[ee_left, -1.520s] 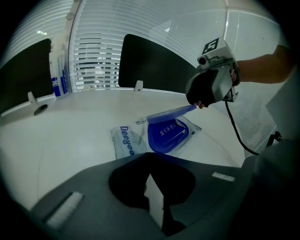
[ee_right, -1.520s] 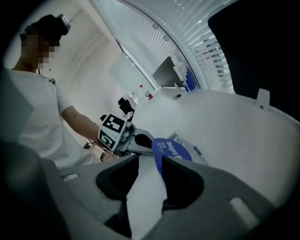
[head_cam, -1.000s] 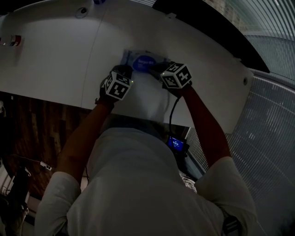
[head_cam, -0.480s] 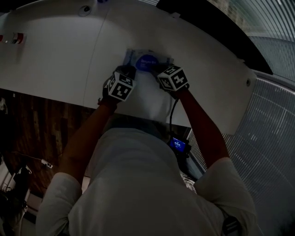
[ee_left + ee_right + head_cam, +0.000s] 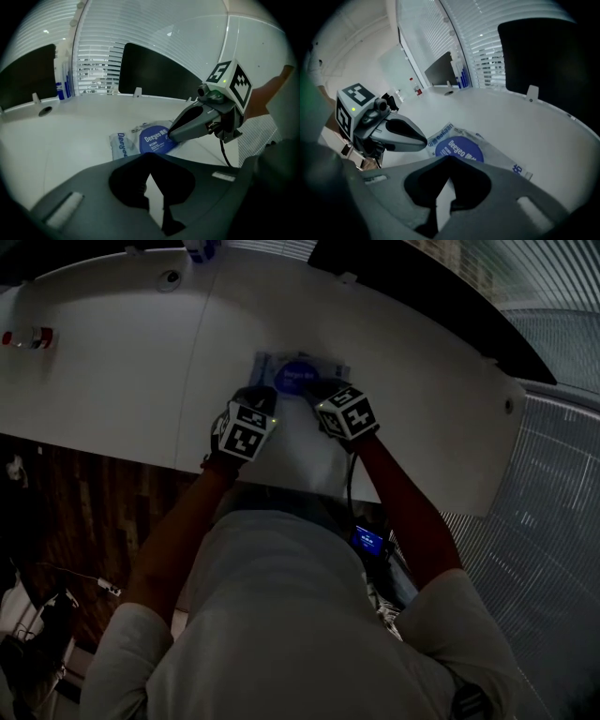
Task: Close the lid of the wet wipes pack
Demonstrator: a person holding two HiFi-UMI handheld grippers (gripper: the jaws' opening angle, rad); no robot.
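Note:
The wet wipes pack [image 5: 302, 373] lies flat on the white table [image 5: 122, 381], and its round blue lid [image 5: 153, 139] looks pressed down flat. My right gripper [image 5: 172, 135] is shut, with its tip resting on the lid's right edge. My left gripper [image 5: 423, 139] is shut too, and its tip sits at the pack's [image 5: 461, 147] left end. In the head view the left gripper [image 5: 265, 396] and the right gripper [image 5: 312, 390] both point down at the pack's near side. Neither holds anything.
A dark screen [image 5: 150, 77] stands at the table's back edge, in front of window blinds. Blue and white bottles [image 5: 62, 86] stand at the back left, near a round cable hole [image 5: 169, 279]. The table's near edge [image 5: 141, 454] drops to wooden floor.
The right gripper has tipped a little, and its marker cube has come nearer the left one. The pack has not shifted on the table.

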